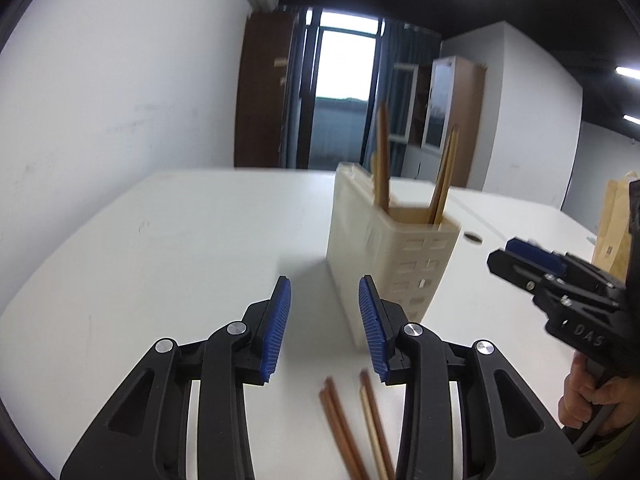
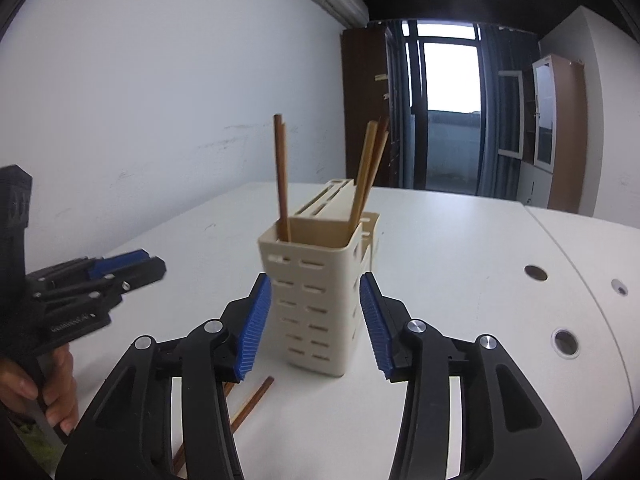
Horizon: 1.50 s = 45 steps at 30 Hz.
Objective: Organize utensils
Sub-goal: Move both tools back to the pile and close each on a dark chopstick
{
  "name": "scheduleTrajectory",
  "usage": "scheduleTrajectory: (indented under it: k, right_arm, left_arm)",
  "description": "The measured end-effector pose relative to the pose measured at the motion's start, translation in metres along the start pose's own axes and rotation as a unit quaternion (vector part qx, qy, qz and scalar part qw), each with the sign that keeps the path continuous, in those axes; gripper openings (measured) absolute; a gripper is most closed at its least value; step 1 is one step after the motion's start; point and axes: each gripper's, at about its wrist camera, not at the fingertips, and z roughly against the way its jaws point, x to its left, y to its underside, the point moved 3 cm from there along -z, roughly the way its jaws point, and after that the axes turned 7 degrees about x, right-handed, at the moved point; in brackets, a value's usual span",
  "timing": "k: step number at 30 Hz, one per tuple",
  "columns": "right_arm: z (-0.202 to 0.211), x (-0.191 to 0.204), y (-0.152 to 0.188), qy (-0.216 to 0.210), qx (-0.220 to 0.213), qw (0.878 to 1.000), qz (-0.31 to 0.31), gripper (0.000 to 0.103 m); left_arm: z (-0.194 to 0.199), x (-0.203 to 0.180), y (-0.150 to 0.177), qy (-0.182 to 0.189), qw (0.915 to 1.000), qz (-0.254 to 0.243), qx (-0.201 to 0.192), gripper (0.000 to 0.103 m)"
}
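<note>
A cream slotted utensil holder (image 1: pixel 384 248) (image 2: pixel 316 320) stands upright on the white table (image 1: pixel 180 260). Wooden chopsticks (image 1: pixel 382 160) (image 2: pixel 282 176) lean out of its open top, a dark one at one side and paler ones (image 2: pixel 370 168) at the other. Several loose chopsticks (image 1: pixel 352 428) (image 2: pixel 248 404) lie on the table near the holder's base. My left gripper (image 1: pixel 325 284) hovers open just above them, nothing between its blue pads. My right gripper (image 2: pixel 315 278) faces the holder from close by, open and apart from it. Each gripper shows in the other's view (image 1: pixel 505 254) (image 2: pixel 154 264).
A hand (image 1: pixel 588 392) (image 2: pixel 52 384) holds each gripper's handle. Round cable holes (image 2: pixel 536 273) (image 2: pixel 566 342) sit in the table to the right of the holder. A brown paper bag (image 1: pixel 612 224) stands at the far right. A white wall runs along the table's left.
</note>
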Motion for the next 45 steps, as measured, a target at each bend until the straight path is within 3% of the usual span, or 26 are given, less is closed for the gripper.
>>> scheduleTrajectory:
  k: [15, 27, 45]
  right_arm:
    - [-0.048, 0.028, 0.049, -0.011, 0.122, 0.992, -0.003, 0.050]
    - [-0.081, 0.051, 0.082, -0.002, 0.196, 0.980, 0.019, 0.050]
    - [-0.098, 0.058, 0.095, 0.008, 0.240, 0.971, 0.021, 0.051]
  left_arm:
    - [-0.011, 0.014, 0.041, -0.033, 0.9970, -0.009, 0.069, 0.043]
    - [-0.012, 0.024, 0.047, -0.045, 0.9961, -0.005, 0.075, 0.045]
    - [-0.018, 0.018, 0.055, -0.045, 0.9945, -0.021, 0.093, 0.048]
